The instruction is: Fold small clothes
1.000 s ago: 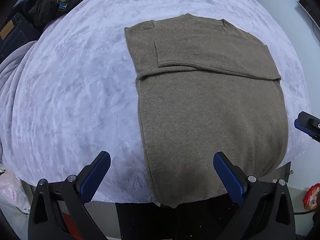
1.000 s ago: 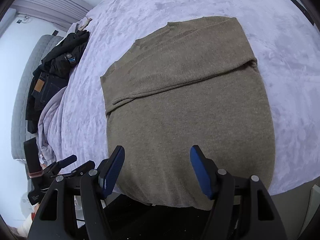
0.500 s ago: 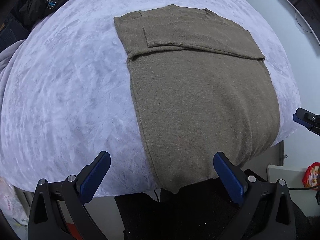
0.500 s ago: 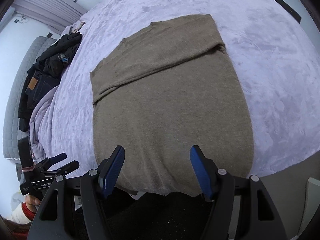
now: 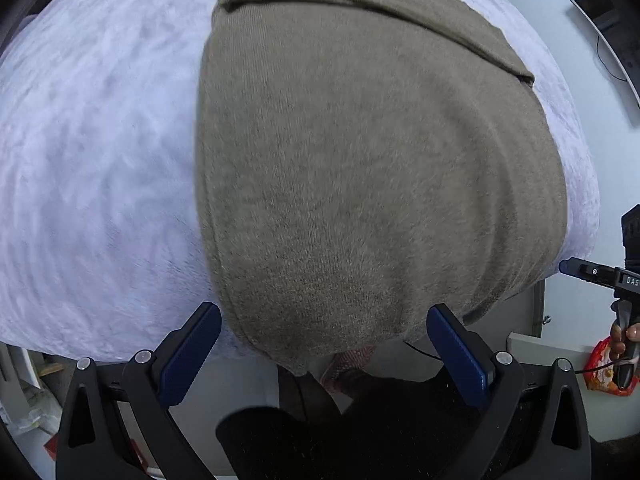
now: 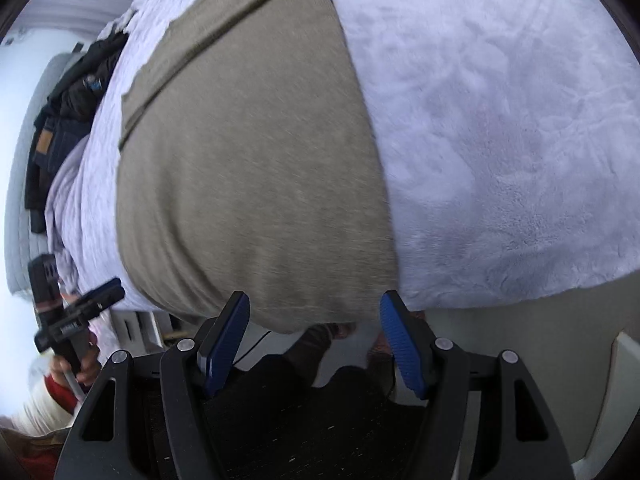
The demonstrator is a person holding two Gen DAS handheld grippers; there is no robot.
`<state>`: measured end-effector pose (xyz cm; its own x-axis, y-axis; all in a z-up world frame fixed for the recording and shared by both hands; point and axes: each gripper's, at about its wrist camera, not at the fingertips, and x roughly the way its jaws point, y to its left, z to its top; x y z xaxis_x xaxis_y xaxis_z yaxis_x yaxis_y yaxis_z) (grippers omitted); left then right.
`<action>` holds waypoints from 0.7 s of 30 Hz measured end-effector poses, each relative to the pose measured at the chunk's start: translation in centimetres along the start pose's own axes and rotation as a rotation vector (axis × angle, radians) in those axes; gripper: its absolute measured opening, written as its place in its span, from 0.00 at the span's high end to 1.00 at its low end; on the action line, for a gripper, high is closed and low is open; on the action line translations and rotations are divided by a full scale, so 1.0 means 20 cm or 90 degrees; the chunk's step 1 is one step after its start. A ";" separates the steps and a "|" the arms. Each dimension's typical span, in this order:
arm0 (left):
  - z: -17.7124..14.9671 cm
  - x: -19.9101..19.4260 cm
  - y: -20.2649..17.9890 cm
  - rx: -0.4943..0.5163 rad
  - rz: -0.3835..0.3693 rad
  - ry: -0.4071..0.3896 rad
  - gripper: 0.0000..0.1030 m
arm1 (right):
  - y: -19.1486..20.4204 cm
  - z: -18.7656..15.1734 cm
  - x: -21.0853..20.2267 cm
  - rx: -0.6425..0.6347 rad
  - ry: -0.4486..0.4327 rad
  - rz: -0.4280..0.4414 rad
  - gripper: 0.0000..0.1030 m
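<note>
An olive-brown knit sweater (image 5: 360, 160) lies flat on the lilac fleece bed cover (image 5: 88, 160), sleeves folded across its upper part, its hem hanging over the near bed edge. My left gripper (image 5: 324, 328) is open, its blue pads either side of the hem's left corner, just short of it. My right gripper (image 6: 314, 320) is open at the hem's right corner of the sweater (image 6: 248, 168). Each gripper shows at the edge of the other's view: the right one (image 5: 592, 276) and the left one (image 6: 80, 316).
A pile of dark clothes and jeans (image 6: 68, 112) lies at the far left of the bed cover (image 6: 500, 140). Below the bed edge are the floor, my dark trousers (image 5: 360, 420) and a red packet (image 5: 604, 368).
Both grippers have moved down and in towards the sweater's hem, so the sweater fills much more of each view. Both stay open.
</note>
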<state>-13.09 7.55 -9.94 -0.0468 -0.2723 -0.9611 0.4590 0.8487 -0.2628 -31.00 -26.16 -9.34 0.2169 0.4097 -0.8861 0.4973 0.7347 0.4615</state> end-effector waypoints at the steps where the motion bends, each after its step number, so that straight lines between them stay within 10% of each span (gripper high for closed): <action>1: -0.01 0.03 0.01 -0.005 0.000 -0.001 0.00 | -0.03 0.00 0.03 -0.008 0.007 0.002 0.31; 12: -0.09 0.13 0.03 0.001 -0.034 -0.023 0.00 | -0.06 0.02 0.26 -0.132 0.054 0.101 0.29; 21: -0.13 0.19 -0.04 0.005 -0.106 -0.003 0.01 | -0.11 0.03 0.39 -0.083 0.072 0.190 0.32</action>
<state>-15.95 7.10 -13.66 -0.1181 -0.4106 -0.9041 0.4527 0.7881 -0.4171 -29.82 -24.85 -17.35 0.2381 0.6697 -0.7035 0.3128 0.6329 0.7083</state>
